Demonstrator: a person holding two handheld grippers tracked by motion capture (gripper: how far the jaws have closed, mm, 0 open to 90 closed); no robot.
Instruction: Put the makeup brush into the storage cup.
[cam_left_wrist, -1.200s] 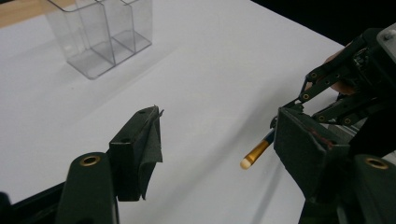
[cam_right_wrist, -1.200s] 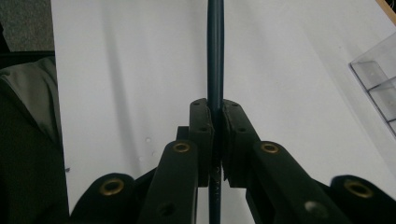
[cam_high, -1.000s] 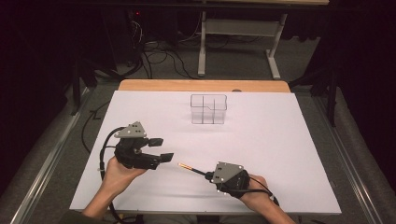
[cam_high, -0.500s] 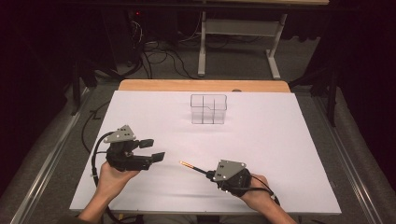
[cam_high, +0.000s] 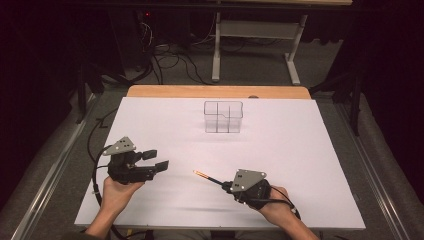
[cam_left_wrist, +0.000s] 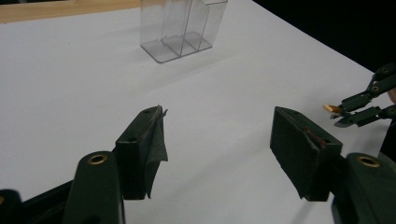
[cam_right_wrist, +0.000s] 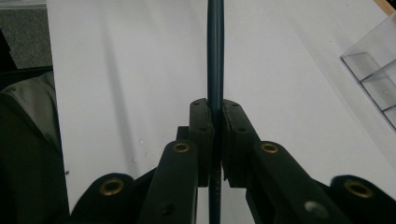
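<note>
A: Left gripper (cam_high: 159, 159) drifts down and away from the pen (cam_high: 209, 177), jaws wide w/ nothing between, closing slightly.

B: Right gripper (cam_high: 226, 186) clamps the pen low over the table (cam_high: 310, 150); organizer (cam_high: 223, 116) well apart. Handover likely off.

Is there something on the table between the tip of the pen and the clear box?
No. In the high view, bare white table lies between the pen, held by the right gripper, and the box.

L gripper (cam_high: 159, 159) jaws wide, just closing slightly, R gripper (cam_high: 223, 184) clamped
</note>
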